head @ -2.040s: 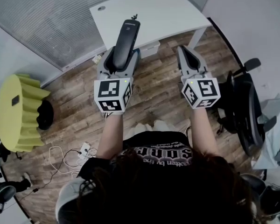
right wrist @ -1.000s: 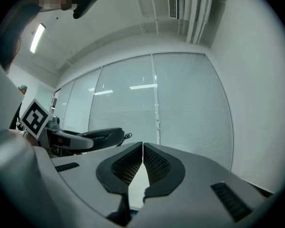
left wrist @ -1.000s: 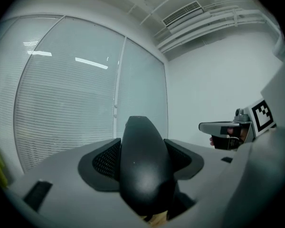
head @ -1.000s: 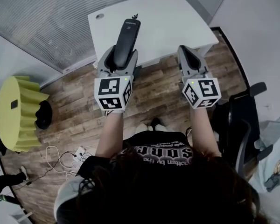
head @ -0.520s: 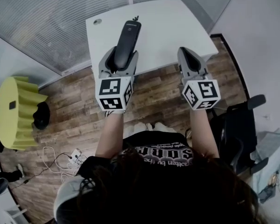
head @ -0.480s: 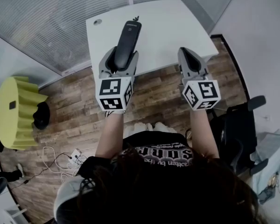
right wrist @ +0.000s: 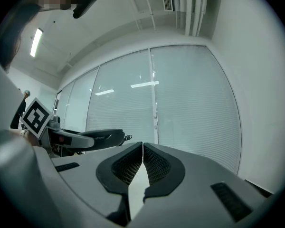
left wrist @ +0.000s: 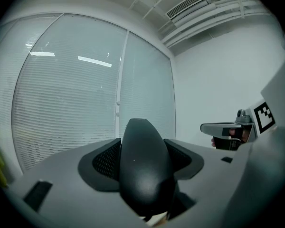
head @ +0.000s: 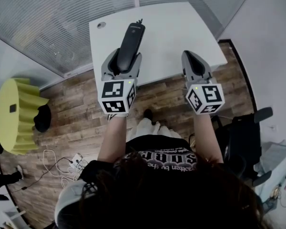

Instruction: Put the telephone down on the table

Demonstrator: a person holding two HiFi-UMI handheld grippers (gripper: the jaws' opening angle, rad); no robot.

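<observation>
A black cordless telephone [head: 130, 44] sticks out forward from my left gripper [head: 122, 61], whose jaws are shut on its lower half. In the left gripper view the telephone [left wrist: 143, 167] fills the gap between the two dark pads. It hangs in the air over the near edge of the white table [head: 171, 27]. My right gripper [head: 191, 57] is level beside it on the right, over the table's front edge, jaws shut with nothing between them [right wrist: 142, 151]. The right gripper view also shows the telephone [right wrist: 102, 137] at the left.
Behind the table [head: 171, 27] runs a glass wall with blinds [head: 52, 18]. A yellow ribbed stool [head: 12, 116] stands at the left on the wooden floor, with cables [head: 62, 159] near it. A black office chair [head: 245, 144] is at the right.
Both grippers have moved forward together toward the table, which now lies closer beneath them. The telephone stays gripped in the left gripper. The office chair has slid further back at the right.
</observation>
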